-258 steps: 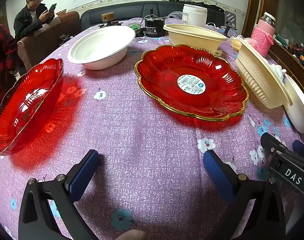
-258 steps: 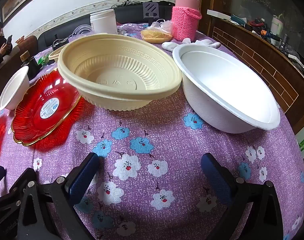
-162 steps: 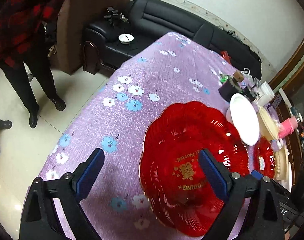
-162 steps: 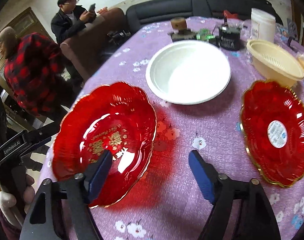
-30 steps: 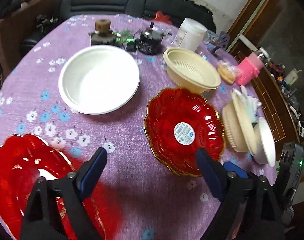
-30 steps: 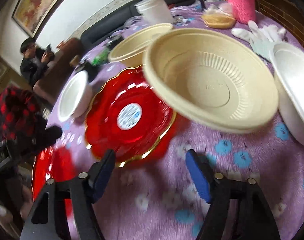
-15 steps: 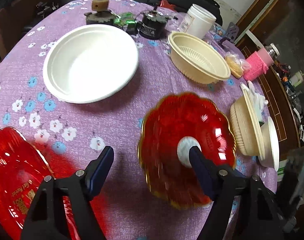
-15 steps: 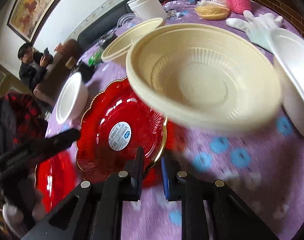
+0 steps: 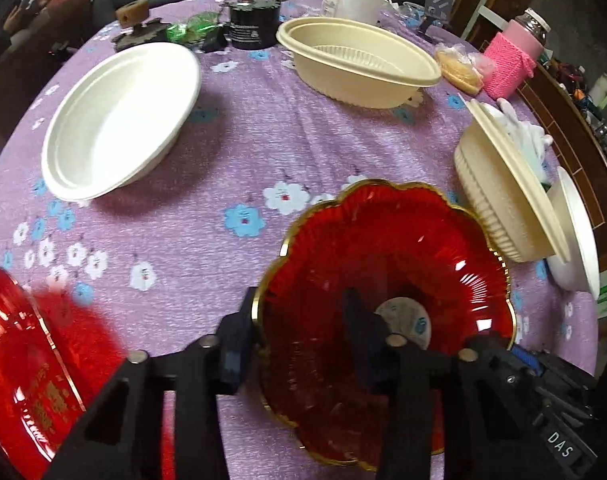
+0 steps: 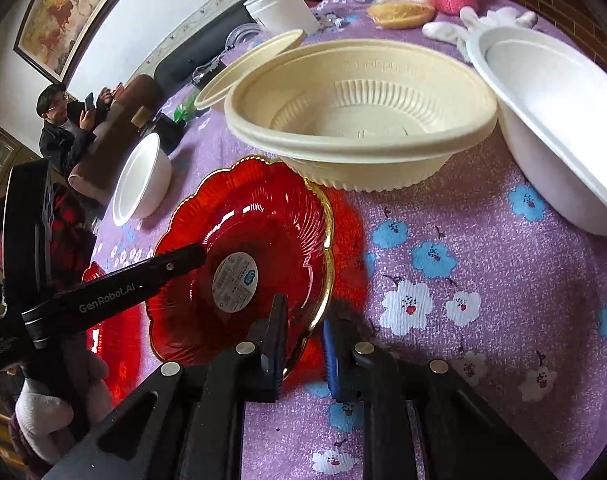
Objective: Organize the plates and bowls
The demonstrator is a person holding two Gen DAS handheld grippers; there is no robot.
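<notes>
Left wrist view: the left claw (image 9: 299, 332) has just been closing and now straddles the near-left rim of the red plate with the label (image 9: 387, 280), one finger outside the gold edge and the other over the plate's inside; the pads look pressed on the rim, a hold suited to lifting a shallow plate by its edge. A second red plate (image 9: 19, 364) lies at the lower left of the table (image 9: 239, 152), well apart, and is probably where this one is meant to be stacked. A white bowl (image 9: 119, 120) sits at the far left, a cream bowl (image 9: 355, 64) at the far middle, and another cream bowl (image 9: 503, 196) leans on a white bowl at the right edge.

Right wrist view: the right claw (image 10: 303, 344) is clamped on the opposite, near rim of the same red plate, its fingers drawn tight with the gold edge between them. The left gripper's dark body crosses the plate from the left. Both claws on opposite rims would keep the wide, slick plate level. The near cream bowl's base overlaps the plate's far edge, so a lift may nudge it
</notes>
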